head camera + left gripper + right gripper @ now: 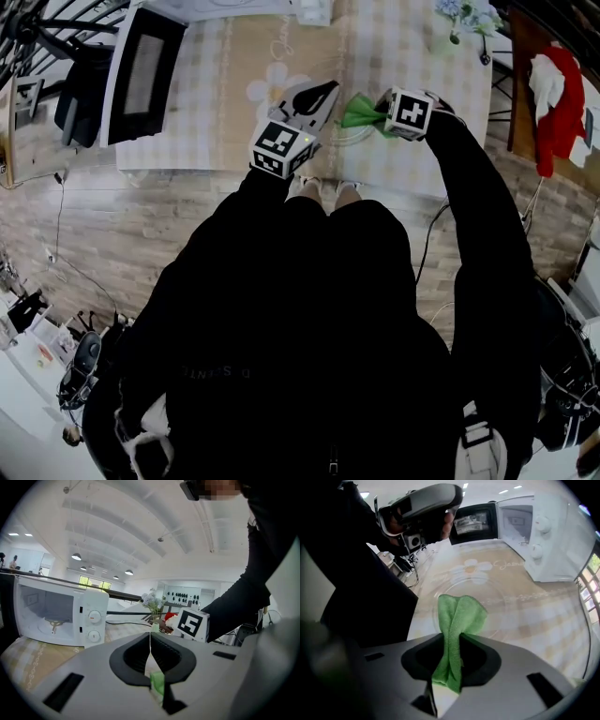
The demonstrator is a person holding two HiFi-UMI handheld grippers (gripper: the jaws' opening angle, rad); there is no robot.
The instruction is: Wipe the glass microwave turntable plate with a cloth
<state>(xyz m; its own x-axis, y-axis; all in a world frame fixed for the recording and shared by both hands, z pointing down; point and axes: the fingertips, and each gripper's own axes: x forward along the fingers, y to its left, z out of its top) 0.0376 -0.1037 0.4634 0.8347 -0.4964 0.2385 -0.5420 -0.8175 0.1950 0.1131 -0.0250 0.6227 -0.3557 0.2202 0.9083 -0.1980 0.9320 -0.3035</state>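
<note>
Right gripper (451,641) is clamped on a bunched green cloth (459,613), right over the glass turntable plate (511,620). The plate's barely visible, just faint rings near the table's (562,634) front edge. Left gripper (150,644) jaws are pressed together, with a green speck at their base I can't identify. The cursive by the daisy print (476,566) is unreadable. Microwave (51,616) sits at the table's left end, door open.

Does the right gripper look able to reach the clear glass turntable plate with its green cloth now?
Probably yes. The right gripper, shut on the folded green cloth, points at the clear glass turntable plate, and nothing lies between them.
</note>
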